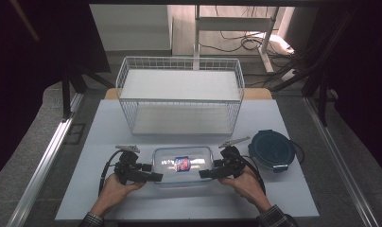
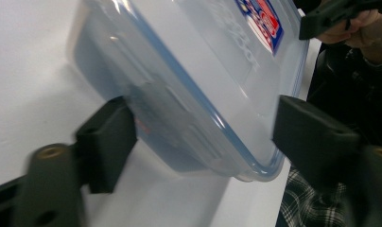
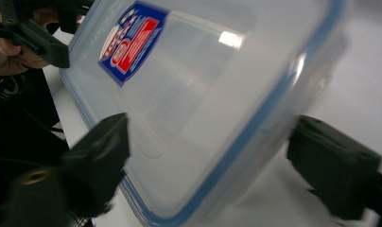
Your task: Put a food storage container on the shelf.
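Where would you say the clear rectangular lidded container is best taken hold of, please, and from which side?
Probably at its two short ends, one claw from each side. The container lies flat on the table, long side facing the person, and its lid rim gives each end a lip. The left claw and right claw already straddle those ends, with their jaws not visibly pressing yet.

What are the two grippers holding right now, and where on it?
Nothing is gripped yet. The left gripper and right gripper each straddle one short end of the clear rectangular plastic container with the blue-rimmed lid, jaws open and gaps visible at the pads.
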`<action>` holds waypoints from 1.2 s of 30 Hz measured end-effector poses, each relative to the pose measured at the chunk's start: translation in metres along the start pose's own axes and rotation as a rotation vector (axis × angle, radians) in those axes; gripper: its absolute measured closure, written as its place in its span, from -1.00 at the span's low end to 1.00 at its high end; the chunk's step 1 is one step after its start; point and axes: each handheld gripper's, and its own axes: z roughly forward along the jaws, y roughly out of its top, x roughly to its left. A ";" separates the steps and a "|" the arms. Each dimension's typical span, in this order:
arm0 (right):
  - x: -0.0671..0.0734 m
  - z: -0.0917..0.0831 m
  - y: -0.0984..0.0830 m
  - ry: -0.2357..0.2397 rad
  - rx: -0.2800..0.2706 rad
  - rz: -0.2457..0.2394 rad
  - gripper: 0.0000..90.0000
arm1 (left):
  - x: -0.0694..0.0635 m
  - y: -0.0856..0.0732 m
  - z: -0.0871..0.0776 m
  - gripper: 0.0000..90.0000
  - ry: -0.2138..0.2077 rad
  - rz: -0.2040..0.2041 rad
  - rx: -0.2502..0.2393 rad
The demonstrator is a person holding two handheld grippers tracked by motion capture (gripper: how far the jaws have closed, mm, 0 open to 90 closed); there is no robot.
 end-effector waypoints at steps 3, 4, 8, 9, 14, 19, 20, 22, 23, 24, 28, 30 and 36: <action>0.002 -0.009 -0.004 0.000 -0.030 0.009 -0.33 | -0.002 -0.006 -0.007 -0.19 -0.013 0.000 -0.045; 0.003 -0.012 -0.006 0.005 -0.044 0.021 -0.24 | -0.002 -0.008 -0.008 -0.12 -0.018 -0.005 -0.055; 0.002 -0.022 -0.014 0.036 -0.086 0.073 0.01 | -0.007 -0.011 -0.013 0.05 -0.014 -0.003 -0.084; 0.003 -0.025 -0.018 0.037 -0.100 0.076 0.09 | -0.008 -0.011 -0.013 0.09 -0.014 -0.002 -0.095; 0.007 -0.030 -0.023 0.028 -0.131 0.080 0.18 | -0.013 -0.010 -0.014 0.15 0.027 0.029 -0.126; 0.013 -0.030 -0.023 -0.017 -0.157 0.035 0.17 | -0.014 -0.010 -0.013 0.16 0.049 0.026 -0.141; 0.013 -0.030 -0.023 -0.022 -0.160 0.030 0.17 | -0.014 -0.010 -0.013 0.16 0.055 0.025 -0.144; 0.013 -0.031 -0.022 -0.029 -0.167 0.015 0.17 | -0.014 -0.007 -0.012 0.16 0.057 0.029 -0.148; 0.013 -0.032 -0.021 -0.032 -0.172 0.011 0.17 | -0.013 -0.006 -0.013 0.16 0.050 0.026 -0.156; 0.013 -0.033 -0.021 -0.032 -0.177 0.011 0.17 | -0.013 -0.003 -0.015 0.16 0.046 0.026 -0.167; 0.014 -0.038 -0.015 -0.029 -0.208 0.000 0.17 | -0.016 0.007 -0.020 0.17 0.044 0.036 -0.189; 0.014 -0.041 -0.012 -0.030 -0.212 -0.007 0.17 | -0.017 0.010 -0.023 0.17 0.045 0.040 -0.191; 0.018 -0.051 0.008 -0.038 -0.236 -0.039 0.17 | -0.022 0.027 -0.034 0.17 0.054 0.055 -0.221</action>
